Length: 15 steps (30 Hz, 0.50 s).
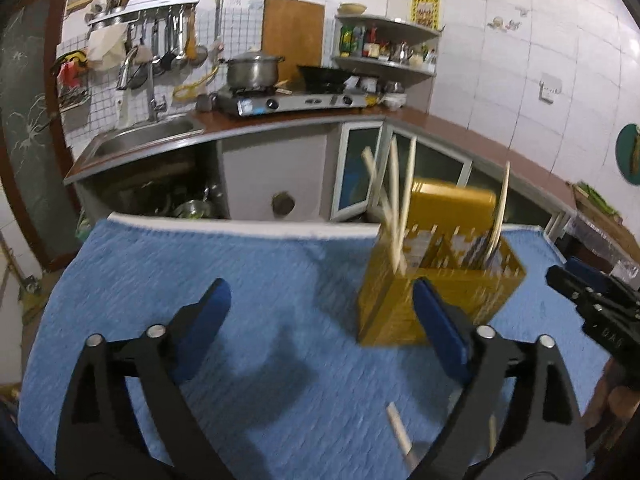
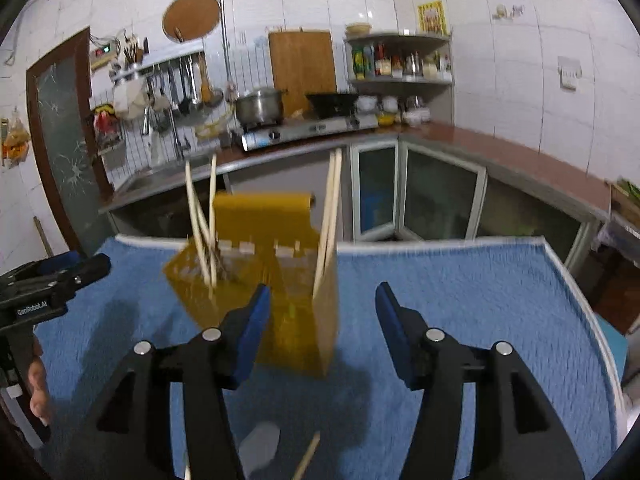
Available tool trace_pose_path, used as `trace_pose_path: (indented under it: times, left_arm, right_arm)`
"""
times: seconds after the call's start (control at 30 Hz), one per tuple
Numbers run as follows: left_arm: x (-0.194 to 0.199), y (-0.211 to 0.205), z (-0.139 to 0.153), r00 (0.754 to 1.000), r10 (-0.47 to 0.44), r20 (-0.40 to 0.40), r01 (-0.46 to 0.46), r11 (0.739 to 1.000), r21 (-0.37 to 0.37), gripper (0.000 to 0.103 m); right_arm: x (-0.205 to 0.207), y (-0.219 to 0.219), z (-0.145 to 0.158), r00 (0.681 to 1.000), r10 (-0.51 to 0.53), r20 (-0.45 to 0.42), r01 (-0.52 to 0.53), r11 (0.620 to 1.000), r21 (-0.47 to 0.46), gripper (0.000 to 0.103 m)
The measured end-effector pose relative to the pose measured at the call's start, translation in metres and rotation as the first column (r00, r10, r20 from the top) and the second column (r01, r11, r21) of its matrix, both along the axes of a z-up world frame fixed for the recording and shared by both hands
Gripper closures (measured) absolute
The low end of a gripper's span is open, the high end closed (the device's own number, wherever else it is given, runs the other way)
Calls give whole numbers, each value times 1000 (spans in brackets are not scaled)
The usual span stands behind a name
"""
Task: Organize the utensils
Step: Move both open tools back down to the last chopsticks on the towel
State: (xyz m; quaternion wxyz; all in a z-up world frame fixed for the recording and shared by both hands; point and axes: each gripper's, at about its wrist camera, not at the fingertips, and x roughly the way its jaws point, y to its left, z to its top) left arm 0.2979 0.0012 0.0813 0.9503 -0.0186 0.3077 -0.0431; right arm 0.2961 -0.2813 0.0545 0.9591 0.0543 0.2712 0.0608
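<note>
Writing: "GenRobot.AI" in white on the side of the left gripper point(image 2: 60, 280), seen from the right wrist cam; on the right gripper's point(image 1: 592, 304) body in the left wrist cam only partial letters, can't read.
Holder: yellow utensil holder point(image 1: 436, 292), boxy, slotted/perforated walls w/ inner dividers, tall solid back panel curled at top. Blurred in both views.
Holder place: stands on blue towel point(image 1: 200, 272), toward far edge, roughly mid-table, between the 2 grippers.
Contents: pale chopsticks point(image 1: 396, 208) stick up from left compartment, leaning apart; another pair point(image 2: 330, 224) in right compartment; dark metal utensils inside, too blurred to ID.
Loose items: 1 pale chopstick point(image 1: 400, 436) lying on towel near the cams; grey flat thing point(image 2: 260, 446) beside it, can't tell what.
Left claw: released, jaws wide apart, nothing between pads.
Right claw: released, jaws apart, holder seen past the gap, pads not touching it.
Person: hand point(image 2: 38, 384) on left gripper's handle.
Backdrop: kitchen counter, sink, steel pot point(image 1: 252, 70) on gas stove, white tile wall.
</note>
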Motion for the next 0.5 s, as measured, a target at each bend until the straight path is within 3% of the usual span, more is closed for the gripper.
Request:
trace_pose_path:
  times: [0.3,0.5]
  left_arm:
    - [-23,13,-71,982,-7,-189,10,1000,15,6]
    - [-34,7,-99,973,3,-232,8,999,44,6]
  right_arm:
    - [-34,7,-72,981,-31,-194,30,1000,-4,48]
    - [-43,8,-109,962,-55,-269,55,998,-6,50]
